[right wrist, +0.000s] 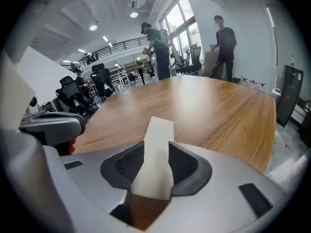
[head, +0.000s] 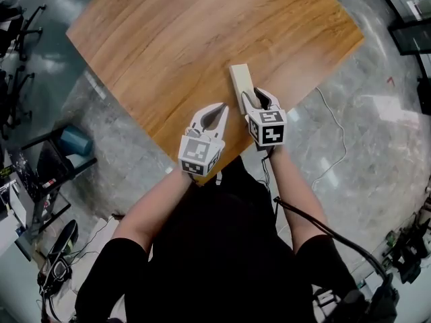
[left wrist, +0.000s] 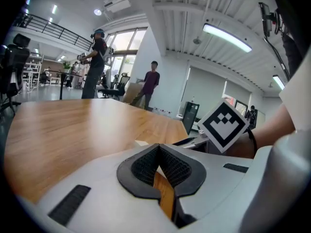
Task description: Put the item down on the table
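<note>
A long pale wooden block [head: 239, 79] lies flat on the wooden table [head: 188, 39], close to its near corner. My right gripper [head: 259, 99] stands over the block's near end. The block [right wrist: 158, 140] runs between its jaws, and the right gripper [right wrist: 156, 154] is open, its pads beside the block but not pressing on it. My left gripper [head: 219, 110] hovers just to the left of it, above the table edge. The left gripper [left wrist: 158, 152] is shut with nothing in it. Its view shows the right gripper's marker cube [left wrist: 223, 125].
The table's near edge [head: 202, 160] runs right under both grippers, with grey stone floor beyond. Office chairs and a blue cylinder [head: 74, 140] stand at the left, and a white cable [head: 337, 147] lies on the floor at the right. People [left wrist: 97, 64] stand far beyond the table.
</note>
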Demonstrator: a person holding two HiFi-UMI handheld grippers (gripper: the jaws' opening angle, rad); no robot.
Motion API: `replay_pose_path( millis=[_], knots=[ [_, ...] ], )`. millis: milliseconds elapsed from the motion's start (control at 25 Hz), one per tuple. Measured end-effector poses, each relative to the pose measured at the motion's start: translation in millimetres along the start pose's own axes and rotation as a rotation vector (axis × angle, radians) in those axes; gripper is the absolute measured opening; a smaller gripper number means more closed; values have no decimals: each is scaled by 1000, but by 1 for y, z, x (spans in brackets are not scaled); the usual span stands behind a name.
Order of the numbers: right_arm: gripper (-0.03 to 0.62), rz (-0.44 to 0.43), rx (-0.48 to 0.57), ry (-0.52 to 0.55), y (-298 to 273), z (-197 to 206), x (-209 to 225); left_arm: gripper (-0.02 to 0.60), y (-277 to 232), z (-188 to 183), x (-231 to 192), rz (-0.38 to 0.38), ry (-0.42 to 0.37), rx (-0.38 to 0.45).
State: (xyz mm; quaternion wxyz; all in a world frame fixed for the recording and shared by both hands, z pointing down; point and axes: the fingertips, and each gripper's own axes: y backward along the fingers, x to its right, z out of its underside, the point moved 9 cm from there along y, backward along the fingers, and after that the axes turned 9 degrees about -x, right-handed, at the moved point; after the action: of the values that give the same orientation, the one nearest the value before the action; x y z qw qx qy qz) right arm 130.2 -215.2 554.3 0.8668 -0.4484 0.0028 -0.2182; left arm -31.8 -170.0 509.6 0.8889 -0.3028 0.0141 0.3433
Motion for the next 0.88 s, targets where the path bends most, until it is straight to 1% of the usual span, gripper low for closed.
replay_pose_path(
  millis=[80,160,280,360,560,600,640,760,880],
  knots=[
    [129,-32,-33,-3,-10,0,2,3,-2,1,-2,-2,9,-7],
    [170,-59,-39,-12,-16,0,4,3,-4,1,-5,-3,20,-10],
    [203,-97,-45,-41,-23,1,5,3,-6,3,-7,-4,33,-14],
    [210,-120,-62,-50,-30,2,1,3,-6,3,-9,-5,39,-18],
    [208,-133,-90,-20,-40,1,-19,3,-6,3,-13,-9,50,-19],
    [176,-126,-89,-4,-41,0,-22,3,-6,3,-15,-11,52,-20],
    [165,-113,-86,16,-41,-1,-25,3,-6,3,-16,-12,54,-21],
    [149,-72,-70,62,-39,-1,-29,3,-4,5,-19,-17,59,-18],
    [146,-58,-32,56,-26,-3,-29,3,0,5,-21,-23,63,-16]
  ],
)
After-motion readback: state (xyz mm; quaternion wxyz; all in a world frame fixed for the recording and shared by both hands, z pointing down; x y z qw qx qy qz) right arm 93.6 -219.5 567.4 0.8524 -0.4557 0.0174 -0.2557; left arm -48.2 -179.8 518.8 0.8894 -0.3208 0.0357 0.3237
